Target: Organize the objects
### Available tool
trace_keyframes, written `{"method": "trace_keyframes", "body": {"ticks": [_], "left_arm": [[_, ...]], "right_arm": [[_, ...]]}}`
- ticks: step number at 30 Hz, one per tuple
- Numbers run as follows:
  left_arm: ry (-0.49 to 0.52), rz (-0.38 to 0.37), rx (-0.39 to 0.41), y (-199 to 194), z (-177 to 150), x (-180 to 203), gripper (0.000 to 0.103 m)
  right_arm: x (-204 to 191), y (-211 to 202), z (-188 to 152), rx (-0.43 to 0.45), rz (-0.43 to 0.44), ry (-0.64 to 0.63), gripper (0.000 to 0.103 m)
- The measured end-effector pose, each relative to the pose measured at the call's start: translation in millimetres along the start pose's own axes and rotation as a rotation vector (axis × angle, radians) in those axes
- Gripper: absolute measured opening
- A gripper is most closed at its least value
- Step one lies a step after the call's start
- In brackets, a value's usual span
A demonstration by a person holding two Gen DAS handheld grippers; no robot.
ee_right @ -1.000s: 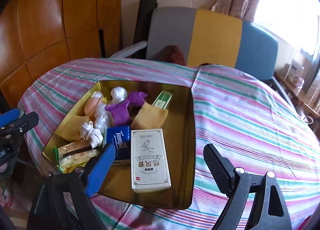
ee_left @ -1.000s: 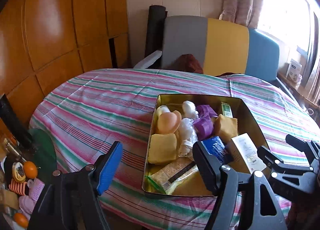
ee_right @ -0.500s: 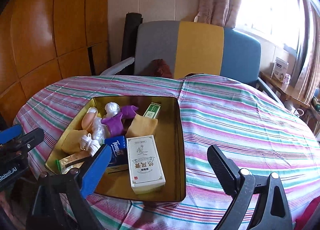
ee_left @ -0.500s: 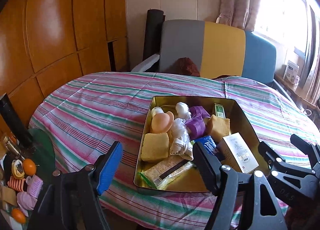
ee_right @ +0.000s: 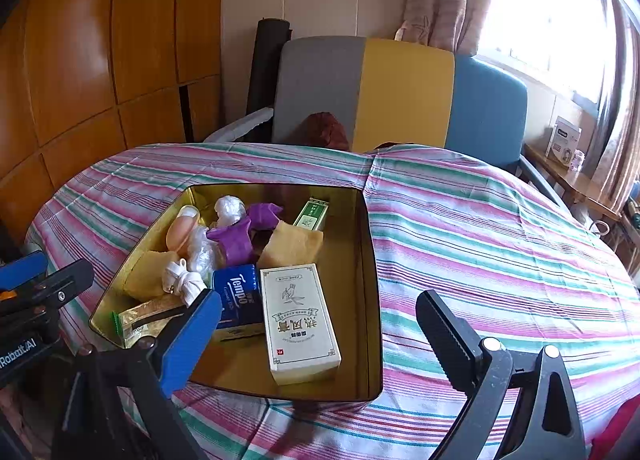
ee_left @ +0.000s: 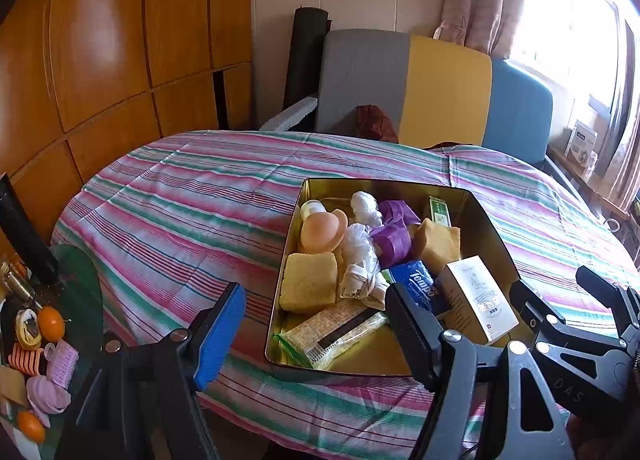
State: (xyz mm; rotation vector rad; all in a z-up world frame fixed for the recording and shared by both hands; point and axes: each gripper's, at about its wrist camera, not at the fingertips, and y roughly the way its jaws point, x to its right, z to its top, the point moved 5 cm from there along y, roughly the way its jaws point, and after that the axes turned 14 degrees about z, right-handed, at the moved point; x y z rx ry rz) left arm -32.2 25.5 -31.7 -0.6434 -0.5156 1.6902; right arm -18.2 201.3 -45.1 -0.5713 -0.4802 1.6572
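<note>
Right wrist view: the white box (ee_right: pixel 300 320) is seen lying flat in the gold tin (ee_right: pixel 370 300) on the tabletop (ee_right: pixel 500 227). Light, stiff card is judged; grip across long sides. Both tools, left tool (ee_left: pixel 316 324) and right tool (ee_right: pixel 320 332), are held wide, empty.

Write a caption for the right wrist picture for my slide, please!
Open right gripper hovering over a gold tin packed with a white box, blue tissue pack and purple cloth on a striped tablecloth.
</note>
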Motion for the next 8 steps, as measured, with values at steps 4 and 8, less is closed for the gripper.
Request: {"method": "trace_keyframes", "body": {"ticks": [4, 8], "left_arm": [[-0.012, -0.002, 0.031, -2.9, 1.3, -1.3, 0.072], [-0.015, 0.001, 0.042, -3.4, 3.0, -2.5, 0.071]], "right_arm": [[-2.7, 2.8, -1.5, -0.01, 0.005, -0.006, 0.099], [-3.6, 5.1, -2.8, -0.015, 0.01, -0.006, 0.099]]}}
